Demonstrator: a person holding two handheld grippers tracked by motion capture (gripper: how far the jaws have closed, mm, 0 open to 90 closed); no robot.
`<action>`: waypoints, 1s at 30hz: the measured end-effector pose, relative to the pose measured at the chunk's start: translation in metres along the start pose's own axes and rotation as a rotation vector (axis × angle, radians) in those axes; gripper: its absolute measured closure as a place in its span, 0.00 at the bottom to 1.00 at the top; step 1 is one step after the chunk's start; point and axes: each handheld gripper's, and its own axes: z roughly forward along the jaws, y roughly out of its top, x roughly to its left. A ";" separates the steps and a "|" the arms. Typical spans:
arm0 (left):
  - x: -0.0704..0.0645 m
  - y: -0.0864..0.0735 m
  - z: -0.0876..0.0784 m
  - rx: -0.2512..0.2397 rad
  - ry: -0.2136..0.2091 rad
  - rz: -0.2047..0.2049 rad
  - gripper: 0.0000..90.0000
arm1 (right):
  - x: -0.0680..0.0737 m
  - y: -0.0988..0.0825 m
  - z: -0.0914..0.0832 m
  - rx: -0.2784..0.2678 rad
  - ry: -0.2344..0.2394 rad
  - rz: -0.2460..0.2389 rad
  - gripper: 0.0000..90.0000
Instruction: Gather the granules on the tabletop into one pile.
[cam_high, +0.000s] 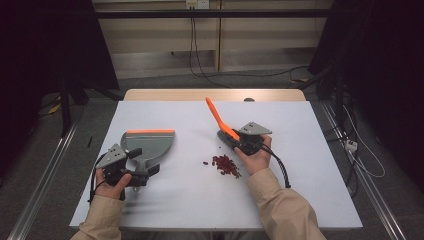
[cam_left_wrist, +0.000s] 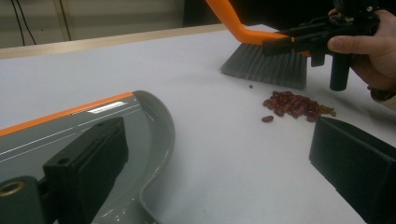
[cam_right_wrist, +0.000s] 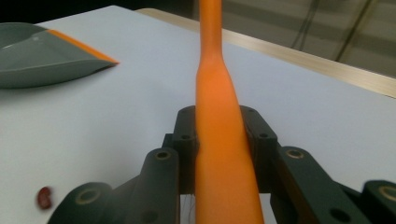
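Note:
A grey dustpan (cam_high: 150, 142) with an orange front lip lies at the left of the white table (cam_high: 310, 200). My left gripper (cam_high: 144, 161) sits at its rear, open. In the left gripper view its jaws (cam_left_wrist: 219, 144) stand wide apart, the left one over the dustpan (cam_left_wrist: 56, 135) and the right one over bare table. My right gripper (cam_high: 233, 138) is shut on the orange handle of a brush (cam_high: 216, 114), as the right gripper view (cam_right_wrist: 219, 126) shows. The grey bristles (cam_left_wrist: 266, 65) rest on the table just behind a small pile of red beans (cam_high: 226, 165) (cam_left_wrist: 294, 105).
One stray bean (cam_right_wrist: 44, 198) lies apart from the pile. The dustpan's lip (cam_right_wrist: 37, 60) faces away from the person. A wooden strip (cam_high: 215, 95) runs along the table's far edge, with cables and dark frames on the floor beyond.

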 end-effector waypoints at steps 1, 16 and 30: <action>0.000 0.000 0.000 -0.001 0.000 0.000 0.05 | 0.003 0.000 -0.001 0.007 0.017 -0.015 0.79; -0.002 0.000 0.000 0.001 0.003 0.009 0.05 | 0.015 0.000 -0.042 -0.025 0.137 -0.035 0.79; -0.003 0.000 0.001 0.007 0.001 0.014 0.05 | 0.069 0.018 -0.023 -0.085 0.182 0.085 0.79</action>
